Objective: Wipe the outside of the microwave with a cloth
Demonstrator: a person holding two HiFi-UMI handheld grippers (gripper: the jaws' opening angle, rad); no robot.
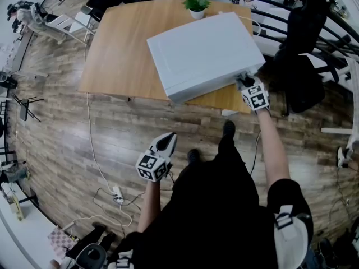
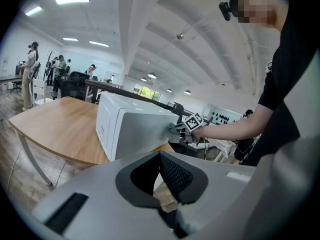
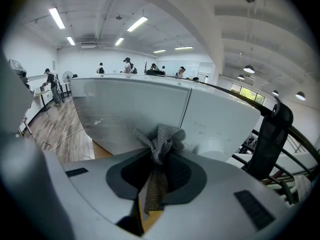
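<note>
Head view is showing the white microwave (image 1: 205,55) sitting on the wooden desk (image 1: 120,55), with a small potted plant (image 1: 196,5) standing just behind the microwave at the desk's far edge. The right gripper (image 1: 242,80) is reaching to the microwave's near right corner, its marker cube trailing toward the person. The left gripper (image 1: 170,137) is hanging well short of the microwave, off the desk and over the wooden floor (image 1: 61,150). A power strip (image 1: 118,194) with its cable is lying on the floor, farther still from the microwave.

Right gripper view is showing the right gripper (image 3: 159,156) clenching a grey mesh cloth (image 3: 161,139), its bunched end standing up between the jaws and pressing against the microwave (image 3: 135,111) face right in front of it.

Left gripper view is showing the left gripper (image 2: 161,159) closed with nothing between its jaws, pointing toward the microwave (image 2: 127,129), where the right gripper (image 2: 181,129) is working at the far corner.
</note>
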